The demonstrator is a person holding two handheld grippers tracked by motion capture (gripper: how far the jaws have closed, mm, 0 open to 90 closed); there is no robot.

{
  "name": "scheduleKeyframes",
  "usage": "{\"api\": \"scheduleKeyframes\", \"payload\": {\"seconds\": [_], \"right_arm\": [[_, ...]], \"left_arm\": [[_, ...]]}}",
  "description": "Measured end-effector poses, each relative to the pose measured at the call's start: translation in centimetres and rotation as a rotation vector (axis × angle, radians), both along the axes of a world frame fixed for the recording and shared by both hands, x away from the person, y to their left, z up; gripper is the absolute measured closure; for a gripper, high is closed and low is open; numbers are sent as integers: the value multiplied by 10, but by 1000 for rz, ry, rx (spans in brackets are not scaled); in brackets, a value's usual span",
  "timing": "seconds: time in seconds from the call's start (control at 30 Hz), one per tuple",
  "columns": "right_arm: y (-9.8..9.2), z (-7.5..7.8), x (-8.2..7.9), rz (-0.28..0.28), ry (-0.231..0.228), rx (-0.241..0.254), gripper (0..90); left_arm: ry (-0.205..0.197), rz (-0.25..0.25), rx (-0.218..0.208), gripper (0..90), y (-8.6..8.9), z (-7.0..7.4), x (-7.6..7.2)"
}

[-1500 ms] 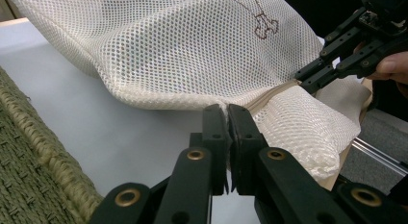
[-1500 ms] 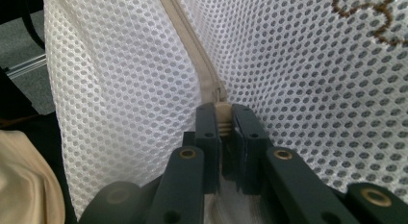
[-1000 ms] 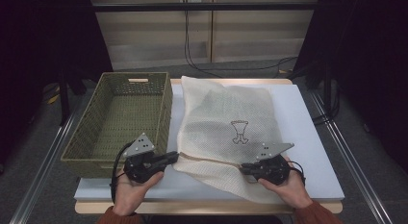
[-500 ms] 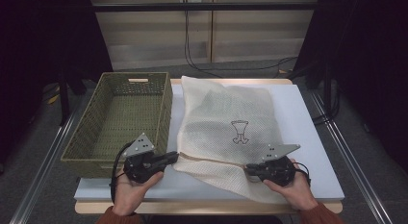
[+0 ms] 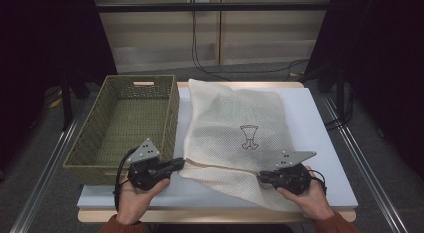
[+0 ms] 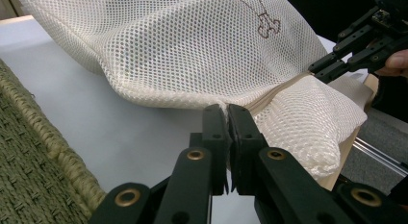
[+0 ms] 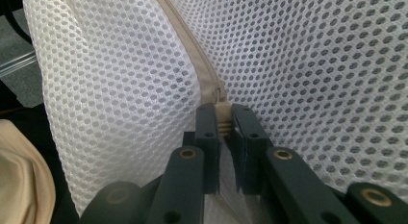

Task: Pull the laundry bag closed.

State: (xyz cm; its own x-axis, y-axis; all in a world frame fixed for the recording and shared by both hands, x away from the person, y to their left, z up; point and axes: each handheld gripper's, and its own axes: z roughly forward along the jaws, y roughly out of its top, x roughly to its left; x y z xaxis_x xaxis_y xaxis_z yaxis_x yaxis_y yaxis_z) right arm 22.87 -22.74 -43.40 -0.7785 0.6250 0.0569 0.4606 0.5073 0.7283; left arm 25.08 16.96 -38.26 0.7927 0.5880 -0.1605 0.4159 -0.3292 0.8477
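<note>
The mesh bag [image 5: 235,133] is stretched between both claws. Its corner is clamped in the left claw [image 6: 227,111], the zip pull [image 7: 222,108] in the right claw [image 7: 221,113]. Soft, light, floppy: it is best gripped at the zip tape.

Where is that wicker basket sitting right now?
In the high view the green wicker basket sits at the table's left side, beside the white mesh bag, just beyond the left gripper.

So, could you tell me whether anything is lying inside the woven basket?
No, the woven basket shows a bare woven floor in the high view.
</note>
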Motion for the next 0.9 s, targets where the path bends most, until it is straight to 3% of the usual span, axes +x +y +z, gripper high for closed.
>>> {"api": "scheduleKeyframes", "payload": {"seconds": [0.9], "right_arm": [[-18, -4, -4, -39, 3, 2, 830]], "left_arm": [[4, 5, -3, 869, 2, -1, 1]]}}
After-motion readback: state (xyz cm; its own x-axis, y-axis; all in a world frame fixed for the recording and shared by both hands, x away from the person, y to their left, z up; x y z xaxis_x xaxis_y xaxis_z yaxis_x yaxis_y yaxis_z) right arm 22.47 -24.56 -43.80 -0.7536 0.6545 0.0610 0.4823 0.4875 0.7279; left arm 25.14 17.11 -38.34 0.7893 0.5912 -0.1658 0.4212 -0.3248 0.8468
